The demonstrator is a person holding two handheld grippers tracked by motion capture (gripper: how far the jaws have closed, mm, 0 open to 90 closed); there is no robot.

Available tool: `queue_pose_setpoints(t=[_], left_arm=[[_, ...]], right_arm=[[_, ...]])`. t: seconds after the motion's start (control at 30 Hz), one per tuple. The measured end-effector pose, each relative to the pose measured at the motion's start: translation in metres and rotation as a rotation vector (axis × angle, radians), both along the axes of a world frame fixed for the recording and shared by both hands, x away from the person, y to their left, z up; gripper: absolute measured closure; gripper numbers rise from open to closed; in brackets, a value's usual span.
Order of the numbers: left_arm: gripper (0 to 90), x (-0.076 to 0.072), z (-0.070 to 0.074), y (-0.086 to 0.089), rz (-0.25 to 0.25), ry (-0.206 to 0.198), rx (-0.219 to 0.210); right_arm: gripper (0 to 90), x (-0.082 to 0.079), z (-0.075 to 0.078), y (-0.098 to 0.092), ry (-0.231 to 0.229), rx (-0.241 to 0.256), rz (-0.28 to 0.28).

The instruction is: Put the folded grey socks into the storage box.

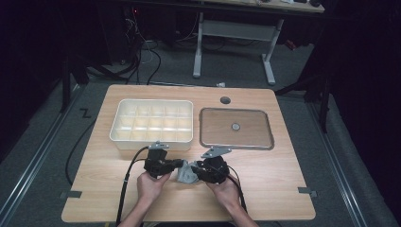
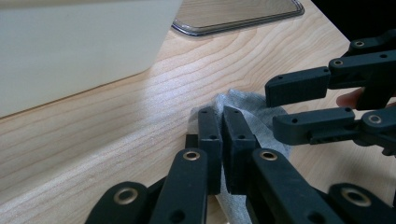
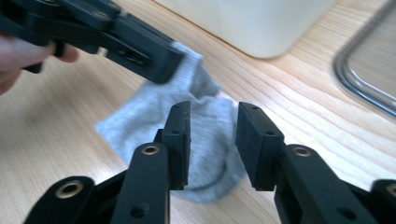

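A light wooden rectangular surface (image 1: 118, 189) carries three things. A cream plastic box of small square compartments (image 1: 152, 122) sits far left. A shallow metal-rimmed tray (image 1: 236, 127) lies just right of it. A small grey sock (image 1: 186, 174) lies near the front edge.

- A lab or test room set up for recording, dark all round with light falling mainly on one wooden table (image 1: 265, 198).
- The floor is grey carpet, with metal rails (image 1: 28, 175) running along it at 9 and 3 o'clock of the table.
- Loose black cables (image 1: 142, 56) lie on the floor at 11 o'clock, near dim equipment with a small red light.
- At 12 o'clock stands a second desk on a white metal frame (image 1: 234, 33).
- Small tape marks (image 1: 71, 194) sit at the table's near corners.
- A person's hands (image 1: 151, 187) hold cabled black grippers (image 1: 182, 165), gear of a data-collection rig.
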State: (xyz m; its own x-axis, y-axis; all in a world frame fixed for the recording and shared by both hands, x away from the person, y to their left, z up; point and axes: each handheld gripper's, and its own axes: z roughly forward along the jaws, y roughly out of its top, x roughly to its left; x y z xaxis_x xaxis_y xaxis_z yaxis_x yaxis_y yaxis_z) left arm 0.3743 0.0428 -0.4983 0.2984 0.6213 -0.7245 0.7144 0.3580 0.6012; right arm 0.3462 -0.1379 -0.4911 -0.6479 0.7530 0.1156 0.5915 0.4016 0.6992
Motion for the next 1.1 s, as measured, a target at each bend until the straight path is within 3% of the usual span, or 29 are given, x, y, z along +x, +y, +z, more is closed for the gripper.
queue_pose_setpoints(t=[0.13, 0.23, 0.43, 0.77, 1.1], left_arm=[[87.9, 0.000, 0.001, 0.000, 0.007, 0.000, -0.004], [87.9, -0.001, 0.002, 0.000, 0.008, -0.002, -0.005], [87.9, -0.001, 0.003, 0.001, 0.014, -0.001, -0.008], [87.9, -0.003, 0.008, -0.004, -0.007, -0.003, -0.030], [87.9, -0.004, 0.010, -0.009, -0.017, -0.006, -0.050]], right_arm=[[57.0, -0.001, -0.004, -0.007, 0.016, 0.021, -0.039], [54.5, -0.002, -0.010, -0.008, 0.034, 0.009, -0.073], [55.4, -0.002, -0.014, -0.011, 0.039, -0.006, -0.097], [63.5, 0.002, -0.024, 0.002, 0.065, -0.042, -0.053], [68.8, 0.007, -0.026, 0.014, 0.053, -0.065, 0.006]])
